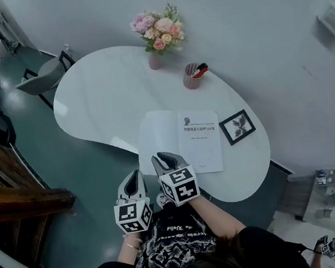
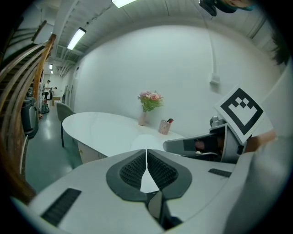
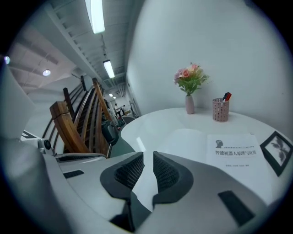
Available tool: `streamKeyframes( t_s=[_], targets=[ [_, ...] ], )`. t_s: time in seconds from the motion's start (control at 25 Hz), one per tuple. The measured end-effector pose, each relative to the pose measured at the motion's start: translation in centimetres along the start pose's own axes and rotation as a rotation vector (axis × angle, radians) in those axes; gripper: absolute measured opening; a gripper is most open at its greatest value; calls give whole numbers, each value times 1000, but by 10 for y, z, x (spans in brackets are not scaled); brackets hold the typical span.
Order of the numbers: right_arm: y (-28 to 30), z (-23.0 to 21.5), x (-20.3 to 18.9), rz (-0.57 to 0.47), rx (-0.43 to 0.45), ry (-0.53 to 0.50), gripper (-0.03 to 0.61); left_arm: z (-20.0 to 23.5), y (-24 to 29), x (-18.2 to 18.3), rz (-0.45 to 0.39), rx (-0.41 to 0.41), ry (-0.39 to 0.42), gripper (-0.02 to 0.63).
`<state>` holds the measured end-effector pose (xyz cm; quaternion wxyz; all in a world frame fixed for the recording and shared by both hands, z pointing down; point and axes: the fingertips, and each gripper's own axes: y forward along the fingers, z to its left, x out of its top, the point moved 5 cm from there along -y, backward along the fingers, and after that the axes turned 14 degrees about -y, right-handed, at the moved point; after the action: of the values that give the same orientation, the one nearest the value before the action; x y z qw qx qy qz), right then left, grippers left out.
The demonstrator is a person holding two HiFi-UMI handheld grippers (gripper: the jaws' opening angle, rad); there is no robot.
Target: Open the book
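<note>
The white book point(image 1: 183, 139) lies open on the white table point(image 1: 96, 96), its cover turned flat to the left and a printed title page facing up on the right. The right gripper view shows that page point(image 3: 233, 153) ahead and to the right. My right gripper point(image 1: 166, 159) hovers at the book's near edge, its jaws point(image 3: 148, 157) open with a narrow gap and nothing between them. My left gripper point(image 1: 132, 177) hangs left of it, off the table's near edge, with its pads point(image 2: 146, 153) meeting at the tips and holding nothing.
A vase of pink flowers point(image 1: 159, 37) and a pink pen cup point(image 1: 193, 75) stand at the table's far side. A black picture frame point(image 1: 237, 126) lies right of the book. A grey chair point(image 1: 42, 76) is far left, a wooden stair rail point(image 1: 9, 180) near left.
</note>
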<state>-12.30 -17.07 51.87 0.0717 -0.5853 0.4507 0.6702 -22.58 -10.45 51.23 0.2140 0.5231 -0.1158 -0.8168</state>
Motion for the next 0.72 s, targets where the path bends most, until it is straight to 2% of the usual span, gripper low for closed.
streamKeyframes(
  t_s=[0.24, 0.72],
  targets=[
    [-37, -32, -3, -84, -85, 21, 89, -33, 15, -4, 9, -63, 21, 26],
    [-92, -86, -27, -111, -235, 70, 87, -87, 31, -11, 21, -154, 74, 26]
  ],
)
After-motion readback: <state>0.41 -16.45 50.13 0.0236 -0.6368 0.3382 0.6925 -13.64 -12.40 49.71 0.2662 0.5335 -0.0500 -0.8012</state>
